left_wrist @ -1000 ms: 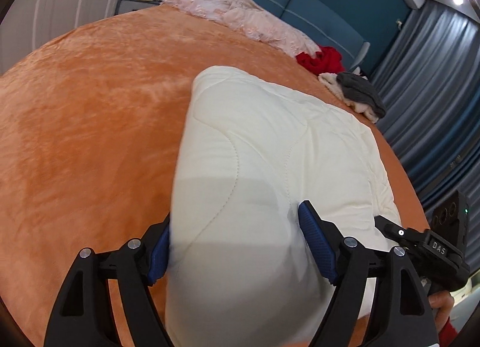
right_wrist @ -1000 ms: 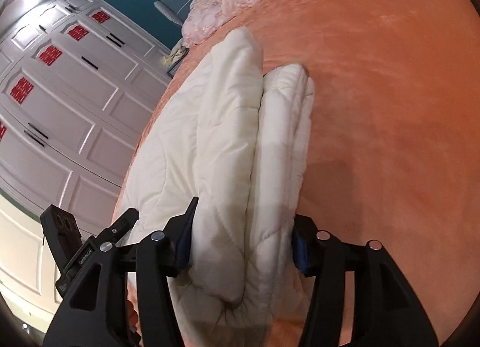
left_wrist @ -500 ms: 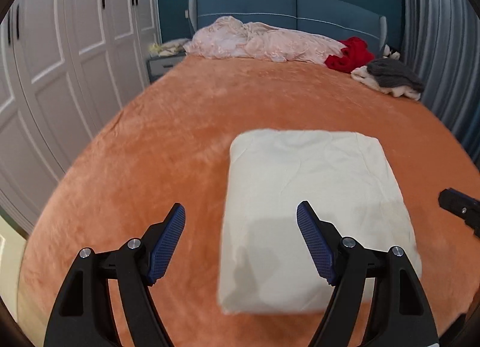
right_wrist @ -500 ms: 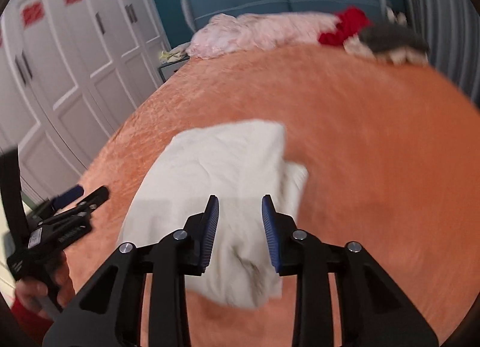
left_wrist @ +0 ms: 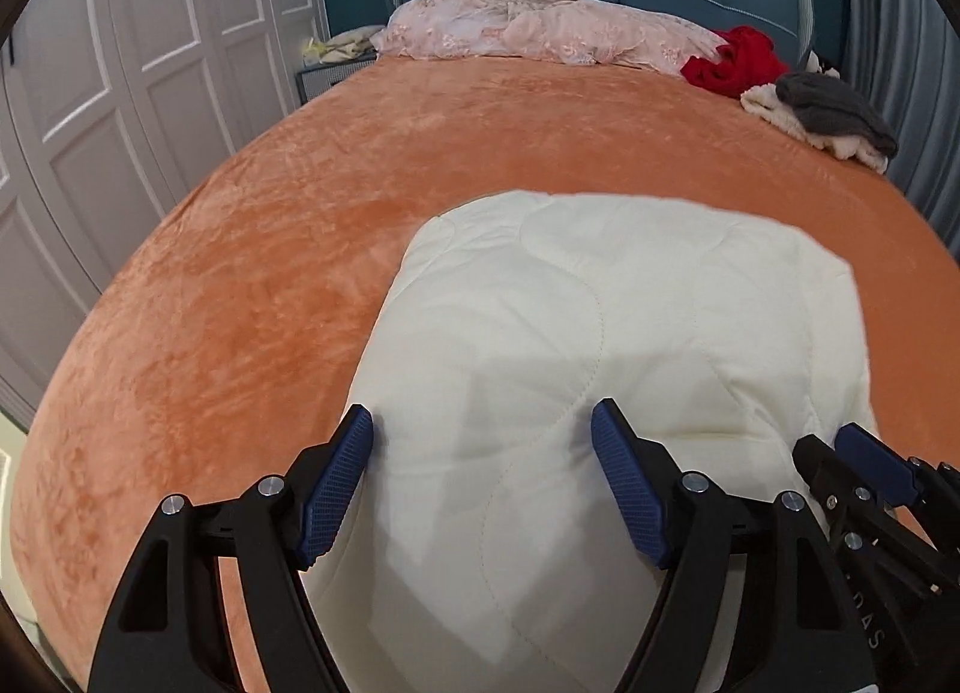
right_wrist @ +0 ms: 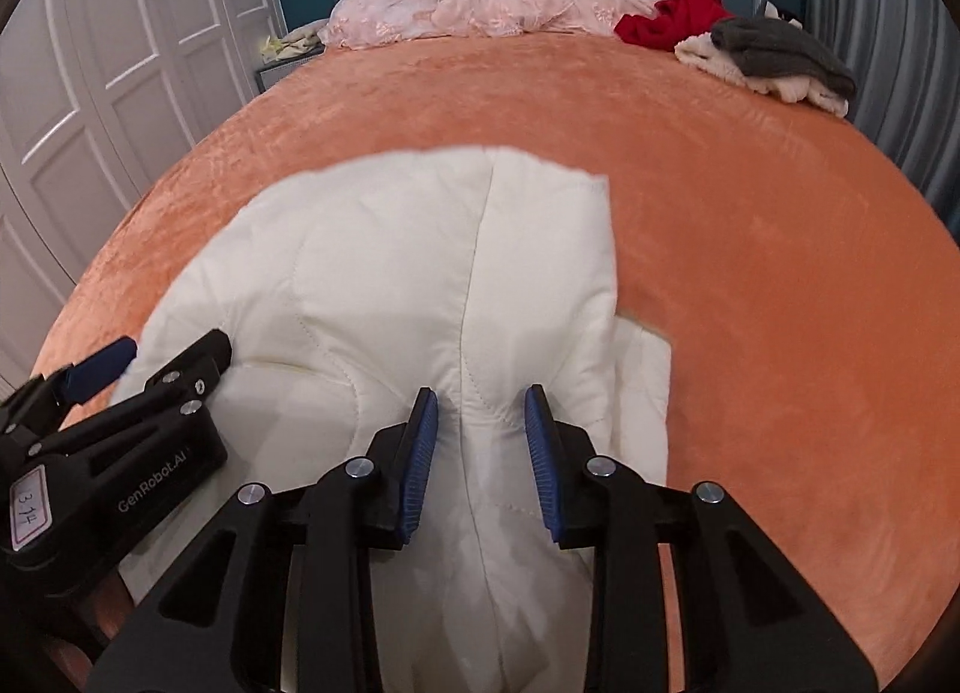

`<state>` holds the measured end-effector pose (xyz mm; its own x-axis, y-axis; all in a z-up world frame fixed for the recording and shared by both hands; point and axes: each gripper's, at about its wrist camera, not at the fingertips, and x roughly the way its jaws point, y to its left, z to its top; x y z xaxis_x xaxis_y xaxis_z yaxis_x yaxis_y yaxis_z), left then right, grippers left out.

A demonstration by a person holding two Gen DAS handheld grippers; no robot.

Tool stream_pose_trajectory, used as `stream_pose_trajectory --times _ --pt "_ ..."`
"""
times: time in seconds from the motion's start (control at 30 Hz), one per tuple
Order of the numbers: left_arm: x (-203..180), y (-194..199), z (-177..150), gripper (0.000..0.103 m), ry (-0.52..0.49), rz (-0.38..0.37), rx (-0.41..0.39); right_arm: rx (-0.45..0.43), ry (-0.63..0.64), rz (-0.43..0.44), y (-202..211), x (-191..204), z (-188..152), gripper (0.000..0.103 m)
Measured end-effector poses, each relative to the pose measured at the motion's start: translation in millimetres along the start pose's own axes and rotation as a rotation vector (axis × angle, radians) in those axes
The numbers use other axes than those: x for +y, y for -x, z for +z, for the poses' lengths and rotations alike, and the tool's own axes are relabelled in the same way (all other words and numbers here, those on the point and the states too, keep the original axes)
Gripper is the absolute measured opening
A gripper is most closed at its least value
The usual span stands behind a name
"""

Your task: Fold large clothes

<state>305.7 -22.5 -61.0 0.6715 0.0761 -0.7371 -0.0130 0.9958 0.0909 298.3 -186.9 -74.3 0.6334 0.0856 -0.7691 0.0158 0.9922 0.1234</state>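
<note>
A folded cream quilted blanket lies on the orange bed; it also shows in the right wrist view. My left gripper is wide open, its blue pads standing either side of the blanket's near left part, above it. My right gripper is partly open, its jaws straddling a raised fold of the blanket near its right side. Whether the pads touch the cloth I cannot tell. Each gripper shows in the other's view: the right one at the lower right, the left one at the lower left.
The orange bedspread spreads around the blanket. At the headboard lie a pink quilt, red cloth and a grey-and-cream pile. White wardrobe doors stand left, grey curtains right.
Both grippers came off the blanket, swung up and back to face the headboard, then dropped close over its near edge again. The right gripper's jaws narrowed.
</note>
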Motion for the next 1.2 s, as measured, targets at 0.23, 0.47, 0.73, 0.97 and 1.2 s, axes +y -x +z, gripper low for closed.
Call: stream_pose_trajectory --times 0.23,0.47,0.73,0.97,1.2 --pt "-9.7 -16.6 -9.4 0.076 -0.019 0.042 -0.033 -0.003 -0.022 0.023 -19.8 -4.2 -11.1 0.029" --pt "-16.2 -24.4 -15.2 0.077 -0.030 0.064 -0.068 -0.040 -0.028 0.030 -26.2 -6.3 -19.0 0.029" --pt "-18.7 -28.4 -19.3 0.077 -0.034 0.072 -0.082 -0.069 -0.023 0.011 -26.3 -3.2 -25.5 0.029" --pt "-17.2 -23.1 -16.7 0.078 -0.037 0.074 -0.053 -0.017 -0.062 0.030 -16.9 -5.8 -18.6 0.029" --pt "3.4 23.8 -18.3 0.078 0.012 -0.010 0.036 0.037 -0.086 0.047 39.1 -16.8 -24.3 0.030"
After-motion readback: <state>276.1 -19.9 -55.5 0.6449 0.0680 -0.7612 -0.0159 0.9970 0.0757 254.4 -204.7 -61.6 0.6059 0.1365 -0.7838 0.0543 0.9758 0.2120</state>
